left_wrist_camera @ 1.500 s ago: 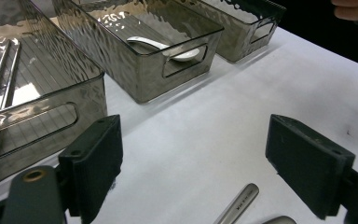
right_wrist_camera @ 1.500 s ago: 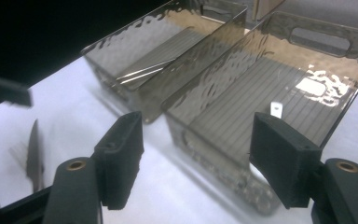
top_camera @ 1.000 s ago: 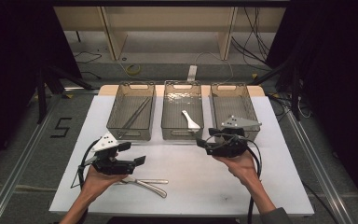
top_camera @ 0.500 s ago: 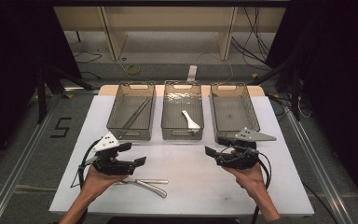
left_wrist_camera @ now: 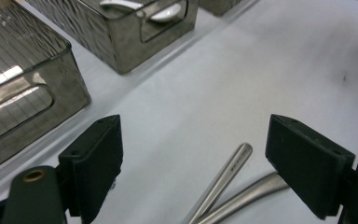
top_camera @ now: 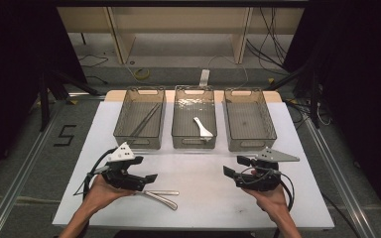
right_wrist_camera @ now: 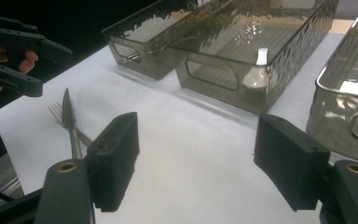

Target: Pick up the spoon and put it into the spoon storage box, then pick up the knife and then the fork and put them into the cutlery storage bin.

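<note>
Two grippers: I hold my left gripper [top_camera: 146, 179] and my right gripper [top_camera: 234, 168] low over the white table [top_camera: 198, 163]; both have jaws wide apart with nothing between them.
Knife and fork: the knife [top_camera: 162, 193] and fork [top_camera: 161, 200] lie flat on the table just under my left gripper.
Long way: they lie mostly left to right; in the right gripper view the knife [right_wrist_camera: 70, 119] tip and fork [right_wrist_camera: 56, 112] prongs point away from that camera.
Handles: two handle ends [left_wrist_camera: 223, 175] sit between my left jaws, not touched.
Bins: three bins [top_camera: 193, 119] stand behind, well apart from the cutlery.
Hard to see: my left gripper hides where the knife and fork cross.
</note>
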Available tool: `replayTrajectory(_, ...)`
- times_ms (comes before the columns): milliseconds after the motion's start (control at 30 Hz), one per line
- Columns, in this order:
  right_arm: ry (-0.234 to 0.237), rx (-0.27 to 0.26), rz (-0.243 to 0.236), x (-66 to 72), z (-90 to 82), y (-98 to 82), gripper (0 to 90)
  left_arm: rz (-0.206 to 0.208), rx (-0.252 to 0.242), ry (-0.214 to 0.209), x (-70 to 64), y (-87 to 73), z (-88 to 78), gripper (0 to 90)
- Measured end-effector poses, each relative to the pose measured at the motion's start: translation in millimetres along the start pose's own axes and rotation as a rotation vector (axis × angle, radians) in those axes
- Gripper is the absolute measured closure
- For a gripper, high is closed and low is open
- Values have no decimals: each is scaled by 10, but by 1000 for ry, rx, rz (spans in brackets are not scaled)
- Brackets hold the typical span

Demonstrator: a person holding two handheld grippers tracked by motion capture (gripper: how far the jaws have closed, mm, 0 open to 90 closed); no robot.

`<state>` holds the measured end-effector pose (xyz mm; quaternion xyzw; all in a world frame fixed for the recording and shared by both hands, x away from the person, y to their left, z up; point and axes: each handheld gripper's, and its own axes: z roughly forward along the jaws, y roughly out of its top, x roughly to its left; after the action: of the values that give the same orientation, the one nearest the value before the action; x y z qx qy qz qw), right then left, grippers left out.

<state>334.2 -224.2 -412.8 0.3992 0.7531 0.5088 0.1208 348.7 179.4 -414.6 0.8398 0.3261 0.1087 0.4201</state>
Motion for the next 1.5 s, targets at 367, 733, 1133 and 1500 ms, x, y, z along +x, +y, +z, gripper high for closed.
replayTrajectory(367, -8, -8, 13, -6, -80, -132, 308, 87, 167, -10, -47, -4, 87, 204)
replayTrajectory(733, -1, -7, 4, 33, -99, -219, 295, 130, 252, 1, -70, -44, 186, 211)
replayTrajectory(1133, 2, 17, 2, 73, -97, -272, 281, 163, 330, -1, -71, -83, 259, 217)
replayTrajectory(1500, 9, 26, -3, 88, -85, -278, 276, 174, 388, -7, -75, -120, 337, 222)
